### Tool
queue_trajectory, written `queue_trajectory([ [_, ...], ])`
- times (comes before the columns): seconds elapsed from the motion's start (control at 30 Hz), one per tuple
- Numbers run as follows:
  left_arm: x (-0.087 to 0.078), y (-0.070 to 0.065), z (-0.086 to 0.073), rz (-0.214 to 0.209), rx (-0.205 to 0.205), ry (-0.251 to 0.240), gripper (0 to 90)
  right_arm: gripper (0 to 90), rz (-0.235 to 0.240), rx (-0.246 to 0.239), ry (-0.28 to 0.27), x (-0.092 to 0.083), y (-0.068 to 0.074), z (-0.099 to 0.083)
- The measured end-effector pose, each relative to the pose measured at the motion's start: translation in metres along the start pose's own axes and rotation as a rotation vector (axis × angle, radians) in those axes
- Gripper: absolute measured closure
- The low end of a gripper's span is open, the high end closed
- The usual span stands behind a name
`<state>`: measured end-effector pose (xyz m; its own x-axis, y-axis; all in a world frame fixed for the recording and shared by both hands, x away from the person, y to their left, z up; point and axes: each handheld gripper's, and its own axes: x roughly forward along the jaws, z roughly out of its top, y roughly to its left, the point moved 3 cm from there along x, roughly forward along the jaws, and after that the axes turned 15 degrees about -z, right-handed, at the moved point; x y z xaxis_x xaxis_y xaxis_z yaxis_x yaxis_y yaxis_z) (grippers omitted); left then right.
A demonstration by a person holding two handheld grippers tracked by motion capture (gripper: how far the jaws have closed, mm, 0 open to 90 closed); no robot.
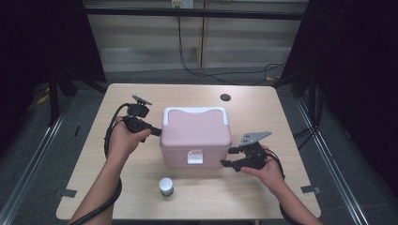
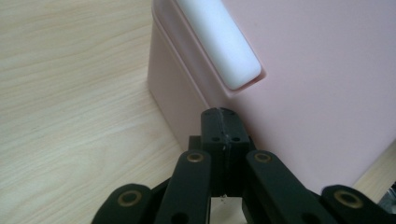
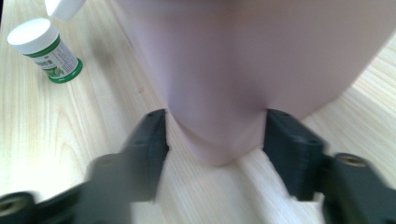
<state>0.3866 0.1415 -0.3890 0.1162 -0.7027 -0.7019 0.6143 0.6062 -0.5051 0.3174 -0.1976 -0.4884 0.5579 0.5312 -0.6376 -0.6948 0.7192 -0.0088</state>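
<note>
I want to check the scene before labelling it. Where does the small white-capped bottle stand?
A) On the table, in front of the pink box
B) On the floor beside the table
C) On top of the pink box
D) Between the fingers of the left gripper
A: in the high view the bottle stands upright on the table, apart from the pink box and nearer the person.

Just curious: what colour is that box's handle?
White, on the pink box; the handle shows best in the left gripper view.
</note>
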Motion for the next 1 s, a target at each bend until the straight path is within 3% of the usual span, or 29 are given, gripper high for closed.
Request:
queue_trajectory([
  [0.2, -0.01, 0.004, 0.002, 0.05, -0.016, -0.022, 69.0, 54.9, 0.002, 0.008, 0.011, -0.013, -0.003, 0.008],
  [0.23, -0.016, 0.005, 0.002, 0.059, -0.021, -0.026, 66.0, 63.0, -0.008, -0.005, 0.022, -0.021, -0.004, 0.013],
  [0.4, -0.024, 0.007, 0.002, 0.076, -0.039, -0.034, 57.4, 70.8, -0.019, -0.018, 0.022, -0.035, -0.009, 0.023],
  [0.67, -0.028, 0.008, 0.006, 0.123, -0.051, -0.032, 36.3, 90.0, -0.042, -0.005, 0.024, -0.065, -0.021, 0.05],
  [1.0, -0.025, 0.009, 0.016, 0.119, -0.065, -0.03, 28.0, 90.0, -0.032, 0.011, 0.015, -0.071, -0.023, 0.083],
])
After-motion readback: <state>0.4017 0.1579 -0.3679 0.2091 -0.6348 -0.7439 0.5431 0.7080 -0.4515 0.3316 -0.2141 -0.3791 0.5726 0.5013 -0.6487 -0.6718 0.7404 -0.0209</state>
